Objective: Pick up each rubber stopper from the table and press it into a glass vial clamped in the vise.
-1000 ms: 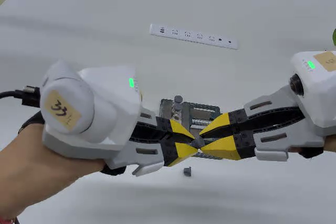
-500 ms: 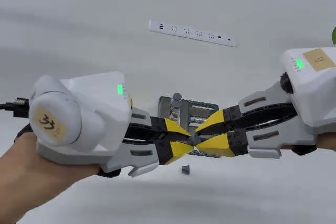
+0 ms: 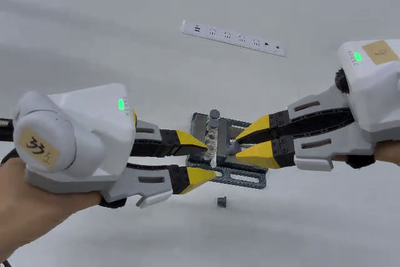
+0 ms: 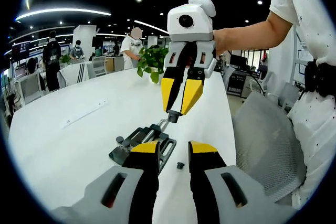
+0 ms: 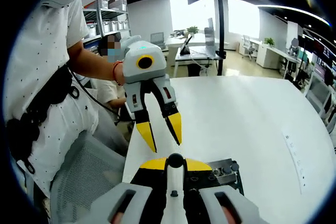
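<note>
My right gripper [image 3: 237, 149] is shut on a small grey rubber stopper [image 3: 232, 151], held just right of the clear glass vial [image 3: 212, 142] that stands upright in the grey vise [image 3: 245, 178]. The left gripper view shows that stopper [image 4: 172, 117] as a dark nub at the tips of the right gripper [image 4: 176, 109]. My left gripper [image 3: 210, 159] is open, its yellow jaws on either side of the vial with nothing between them. A second stopper [image 3: 221, 202] lies loose on the table in front of the vise.
A white power strip [image 3: 234, 37] lies further back on the white table [image 3: 94, 42]. The person's arm and an office chair [image 5: 89, 177] sit beyond the near edge. People and desks stand far off in the room.
My left gripper has opened and drawn back to the left, away from the stopper where both grippers' tips met. The right gripper keeps the stopper and now sits over the vise.
</note>
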The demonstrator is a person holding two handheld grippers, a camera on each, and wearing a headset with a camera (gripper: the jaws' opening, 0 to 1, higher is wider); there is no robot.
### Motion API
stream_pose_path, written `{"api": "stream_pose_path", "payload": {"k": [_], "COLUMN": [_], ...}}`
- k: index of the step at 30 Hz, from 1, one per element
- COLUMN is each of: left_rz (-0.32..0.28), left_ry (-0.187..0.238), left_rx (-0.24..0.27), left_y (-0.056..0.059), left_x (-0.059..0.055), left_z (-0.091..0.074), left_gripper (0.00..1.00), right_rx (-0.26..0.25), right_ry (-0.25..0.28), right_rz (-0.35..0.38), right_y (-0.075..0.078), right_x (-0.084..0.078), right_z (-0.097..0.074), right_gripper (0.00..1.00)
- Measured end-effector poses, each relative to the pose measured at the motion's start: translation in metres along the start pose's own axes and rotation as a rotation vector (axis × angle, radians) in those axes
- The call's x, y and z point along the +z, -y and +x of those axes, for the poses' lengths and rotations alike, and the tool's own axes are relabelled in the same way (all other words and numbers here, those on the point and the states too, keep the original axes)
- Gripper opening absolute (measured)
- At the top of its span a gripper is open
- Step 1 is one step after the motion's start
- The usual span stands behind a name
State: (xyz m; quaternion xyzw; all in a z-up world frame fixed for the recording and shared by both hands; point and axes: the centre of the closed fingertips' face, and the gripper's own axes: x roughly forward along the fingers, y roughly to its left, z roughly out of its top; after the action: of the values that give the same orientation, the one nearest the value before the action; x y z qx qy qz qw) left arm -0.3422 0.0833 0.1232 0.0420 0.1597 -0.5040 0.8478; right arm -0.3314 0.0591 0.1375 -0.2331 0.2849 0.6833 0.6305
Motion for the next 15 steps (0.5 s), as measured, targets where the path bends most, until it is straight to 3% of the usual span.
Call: {"api": "stream_pose_path", "payload": {"k": [5,15], "left_rz": [0.009,-0.016], "left_ry": [0.031,0.065], "left_rx": [0.052,0.099], "left_y": [-0.012,-0.030], "left_x": [-0.004,-0.017], "left_z": [-0.008,-0.020], "left_gripper": [0.33,0.52], "right_rx": [-0.034,-0.079], "right_ry": [-0.032,-0.117], "right_rz": [0.020,0.060], "right_y": [0.016,0.047], "right_x": [-0.003,-0.011], "right_z": [0.004,0.013], "right_gripper": [0.05,0.05]}}
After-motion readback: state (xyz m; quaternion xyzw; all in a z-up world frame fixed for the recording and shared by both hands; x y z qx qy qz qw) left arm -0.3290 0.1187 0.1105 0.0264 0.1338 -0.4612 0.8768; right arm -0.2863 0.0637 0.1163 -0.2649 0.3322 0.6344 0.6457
